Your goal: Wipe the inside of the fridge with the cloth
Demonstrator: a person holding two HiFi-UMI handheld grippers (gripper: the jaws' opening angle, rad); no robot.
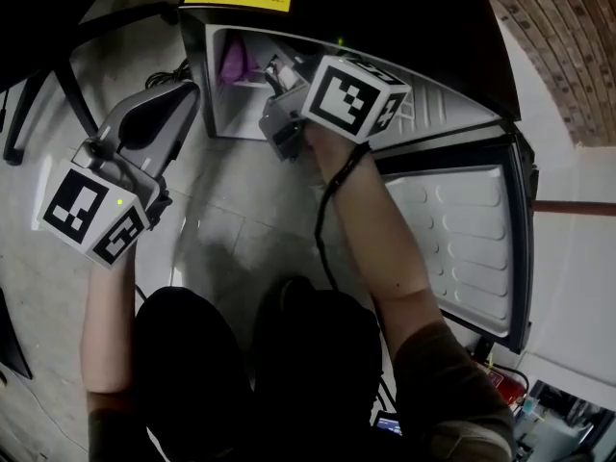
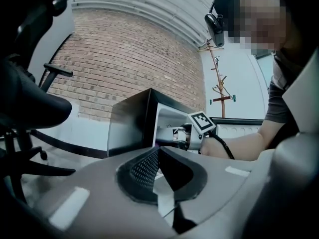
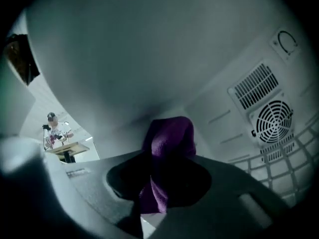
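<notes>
**Purple cloth clamped, already inside the fridge**

At left, grey left gripper (image 1: 179,98): outside the small black fridge (image 1: 214,87), jaws pressed together on nothing. Further right, right gripper (image 1: 273,73): reaches into the white cavity, jaws clamped on the bunched purple cloth (image 3: 168,138). Cloth juts forward past the jaw tips, long axis along the reach, towards the curved white inner wall (image 3: 129,59). Probably mid-wipe; calls for pressing cloth, not jaws, against that wall. Far right, white-lined door (image 1: 462,229) swung open.
</notes>
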